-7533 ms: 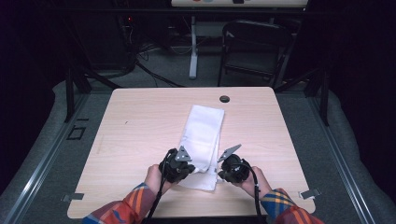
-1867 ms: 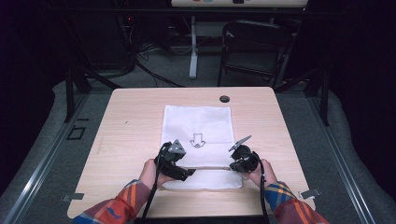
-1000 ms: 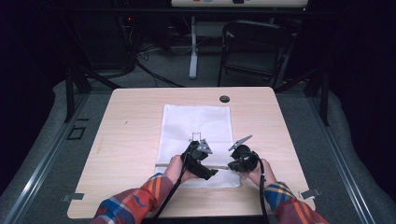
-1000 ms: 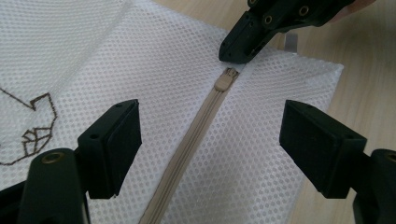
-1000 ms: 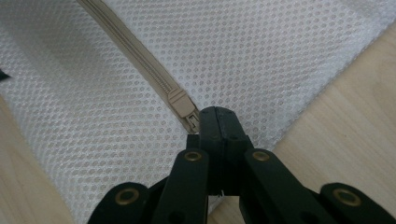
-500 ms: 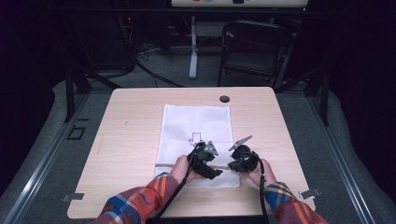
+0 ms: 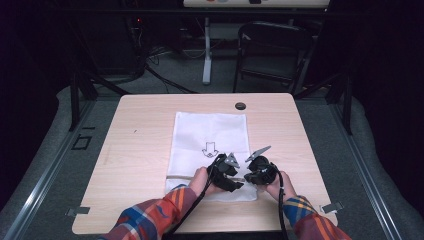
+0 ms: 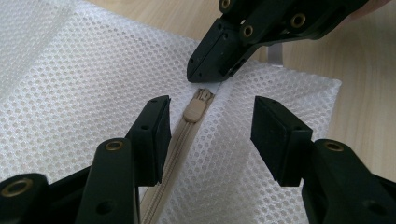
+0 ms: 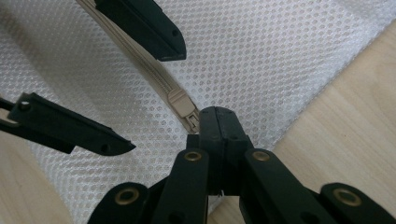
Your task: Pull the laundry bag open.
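We pinch the white mesh zip bag point(image 7: 210, 150) with our clamped right gripper point(image 8: 205, 77) so it stays taut, our left gripper point(image 8: 210, 135), its jaws just closing yet clear, straddling the beige zipper pull point(image 8: 195, 109).

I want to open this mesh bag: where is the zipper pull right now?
In the left gripper view the zipper pull lies on the mesh bag between the left gripper's open jaws, just before the right gripper's shut tips.

The right gripper point(image 9: 215, 122) pinches the white mesh zip bag point(image 9: 280, 60) at its beige zipper's end, beside the beige slider point(image 9: 183, 108). The left gripper point(image 9: 135, 79) straddles the zipper, jaws apart, closing. Pale wooden table point(image 9: 345, 121) shows beside the bag's corner.
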A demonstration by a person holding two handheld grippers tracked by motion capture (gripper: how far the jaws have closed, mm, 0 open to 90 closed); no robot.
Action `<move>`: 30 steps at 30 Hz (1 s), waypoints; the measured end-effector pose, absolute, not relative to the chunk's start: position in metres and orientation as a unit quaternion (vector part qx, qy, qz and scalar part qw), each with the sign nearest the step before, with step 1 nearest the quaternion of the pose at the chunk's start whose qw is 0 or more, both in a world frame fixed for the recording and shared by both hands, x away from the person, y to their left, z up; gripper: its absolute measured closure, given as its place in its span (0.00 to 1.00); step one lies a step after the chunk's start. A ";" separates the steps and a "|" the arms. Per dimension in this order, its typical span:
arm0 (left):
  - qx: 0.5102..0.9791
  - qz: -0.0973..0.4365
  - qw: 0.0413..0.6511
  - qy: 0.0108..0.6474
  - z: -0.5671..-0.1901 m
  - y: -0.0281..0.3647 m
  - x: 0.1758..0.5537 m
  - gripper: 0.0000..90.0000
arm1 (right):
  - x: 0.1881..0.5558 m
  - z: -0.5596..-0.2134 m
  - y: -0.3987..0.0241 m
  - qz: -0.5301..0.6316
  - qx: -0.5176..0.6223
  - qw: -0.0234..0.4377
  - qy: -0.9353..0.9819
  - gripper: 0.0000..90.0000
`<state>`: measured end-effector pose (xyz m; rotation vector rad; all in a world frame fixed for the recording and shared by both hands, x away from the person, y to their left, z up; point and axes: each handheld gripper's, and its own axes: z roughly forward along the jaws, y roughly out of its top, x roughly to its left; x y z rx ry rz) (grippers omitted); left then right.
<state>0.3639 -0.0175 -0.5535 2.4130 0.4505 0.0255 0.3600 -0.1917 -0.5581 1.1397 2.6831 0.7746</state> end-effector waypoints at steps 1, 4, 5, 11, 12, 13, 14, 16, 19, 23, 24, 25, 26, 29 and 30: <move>0.925 0.010 0.337 0.172 -0.554 -0.018 0.364 0.51 | 0.360 -0.558 -0.192 0.255 0.378 0.062 0.888 1.00; 0.926 0.007 0.335 0.176 -0.556 -0.018 0.366 0.52 | 0.361 -0.558 -0.192 0.258 0.379 0.056 0.887 1.00; 0.927 0.007 0.332 0.176 -0.557 -0.018 0.367 0.53 | 0.361 -0.557 -0.193 0.250 0.375 0.055 0.891 1.00; 0.926 0.000 0.335 0.173 -0.559 -0.019 0.369 0.58 | 0.361 -0.557 -0.194 0.253 0.371 0.060 0.891 1.00; 0.926 0.001 0.334 0.173 -0.560 -0.019 0.369 0.60 | 0.360 -0.558 -0.194 0.256 0.372 0.060 0.890 1.00; 0.928 0.004 0.330 0.172 -0.560 -0.020 0.369 0.62 | 0.360 -0.558 -0.194 0.256 0.373 0.061 0.890 1.00; 0.928 0.001 0.331 0.168 -0.561 -0.021 0.369 0.64 | 0.359 -0.559 -0.194 0.264 0.377 0.063 0.886 1.00; 0.930 0.004 0.328 0.165 -0.562 -0.024 0.369 0.66 | 0.359 -0.559 -0.195 0.264 0.373 0.061 0.887 1.00; 0.930 0.009 0.330 0.161 -0.564 -0.027 0.369 0.71 | 0.358 -0.559 -0.195 0.264 0.372 0.063 0.887 1.00; 0.932 0.018 0.326 0.159 -0.567 -0.028 0.369 0.81 | 0.358 -0.559 -0.196 0.268 0.375 0.063 0.885 1.00; 0.932 0.021 0.326 0.157 -0.567 -0.028 0.369 0.83 | 0.358 -0.559 -0.196 0.267 0.374 0.064 0.886 1.00; 0.932 0.023 0.325 0.157 -0.567 -0.028 0.369 0.86 | 0.358 -0.559 -0.197 0.266 0.374 0.064 0.886 1.00; 0.932 0.024 0.325 0.156 -0.567 -0.028 0.369 0.88 | 0.358 -0.559 -0.197 0.266 0.375 0.065 0.886 1.00; 0.932 0.025 0.328 0.154 -0.567 -0.027 0.369 0.90 | 0.357 -0.560 -0.196 0.270 0.378 0.062 0.883 1.00; 0.932 0.026 0.328 0.153 -0.567 -0.027 0.369 0.90 | 0.357 -0.560 -0.197 0.272 0.378 0.062 0.883 1.00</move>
